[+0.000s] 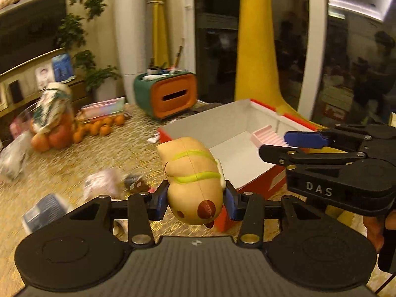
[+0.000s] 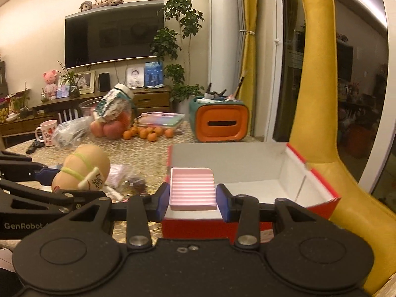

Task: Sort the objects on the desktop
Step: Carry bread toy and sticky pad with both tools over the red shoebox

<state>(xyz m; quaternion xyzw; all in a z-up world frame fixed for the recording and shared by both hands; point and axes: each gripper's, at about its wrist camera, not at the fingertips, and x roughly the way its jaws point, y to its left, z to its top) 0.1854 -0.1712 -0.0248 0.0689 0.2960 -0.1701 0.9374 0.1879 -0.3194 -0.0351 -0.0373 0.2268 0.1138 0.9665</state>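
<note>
- The left tool (image 1: 195, 199) has its blue pads pressed on both flanks of a tan gourd-shaped soft toy (image 1: 191, 178), the jaws standing about half apart to take its width.
- The toy is lifted clear of the desk (image 1: 104, 153); two yellow-green cords wrap its waist, a brown spot and stub sit on the end nearest the camera, and a small cream tag hangs on its right side.
- The right tool (image 2: 192, 204) is clamped on a pink ribbed tray (image 2: 191, 189), a soap-dish shape, with a blue pad tight on each of its side walls.
- The tray is held above the near end wall of an open red shoebox (image 2: 319, 180) with a white inside; the box reaches ahead and to the right of this tool.
- From the left wrist camera the right tool (image 1: 284, 146) shows to the right, over the box, with the pink tray (image 1: 266, 136) between its fingers; the box (image 1: 259, 188) lies just ahead and right of the left tool.
- From the right wrist camera the left tool (image 2: 53, 175) sits to the left, the toy (image 2: 81, 169) sticking out of it, tilted up and away.
- Beyond both tools: an orange-and-green storage box (image 2: 219, 121), a heap of small oranges (image 2: 148, 132) next to apples (image 2: 109, 128), a pink mug (image 2: 47, 132) and crumpled plastic bags (image 2: 70, 130).
- Low and left of the toy, some small packets (image 1: 104, 183) lie blurred on the desk; what they are cannot be told.
</note>
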